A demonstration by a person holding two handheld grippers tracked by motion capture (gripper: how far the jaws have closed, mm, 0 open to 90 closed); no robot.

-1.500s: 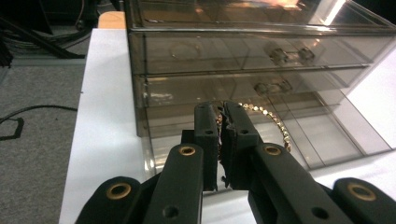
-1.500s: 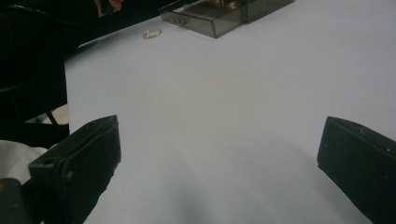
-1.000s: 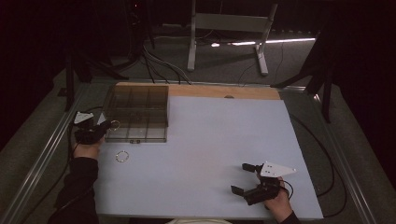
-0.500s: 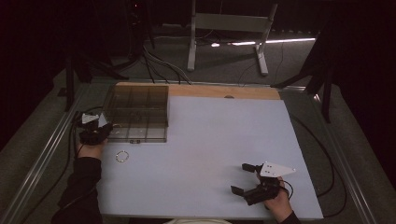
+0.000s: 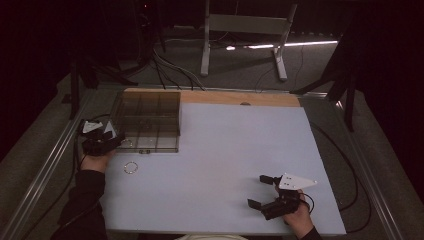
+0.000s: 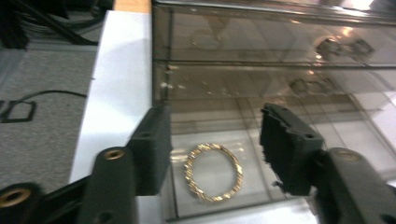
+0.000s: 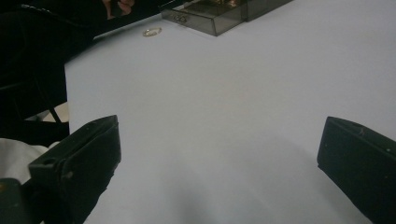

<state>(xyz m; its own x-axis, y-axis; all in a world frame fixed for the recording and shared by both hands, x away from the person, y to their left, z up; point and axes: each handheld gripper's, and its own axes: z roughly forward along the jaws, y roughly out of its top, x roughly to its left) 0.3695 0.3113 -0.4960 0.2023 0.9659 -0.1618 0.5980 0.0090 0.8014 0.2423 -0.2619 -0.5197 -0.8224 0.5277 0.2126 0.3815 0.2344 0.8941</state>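
Left tongs [image 6: 212, 140] just spread — gold bracelet [image 6: 213, 171] lies, seemingly, in the organizer [image 5: 150, 117]; right tongs [image 5: 263, 190] wide.

The left tool [image 5: 117, 140] sat at the middle left of the high view, held by the left hand [image 5: 96, 160], with a dark sleeve coming up from the bottom left corner. Its jaws had just been opening and stood apart, pressing on nothing. The right tool [image 5: 257, 191] sat at the bottom right, its jaws spread wide, held low by the right hand [image 5: 300, 220].
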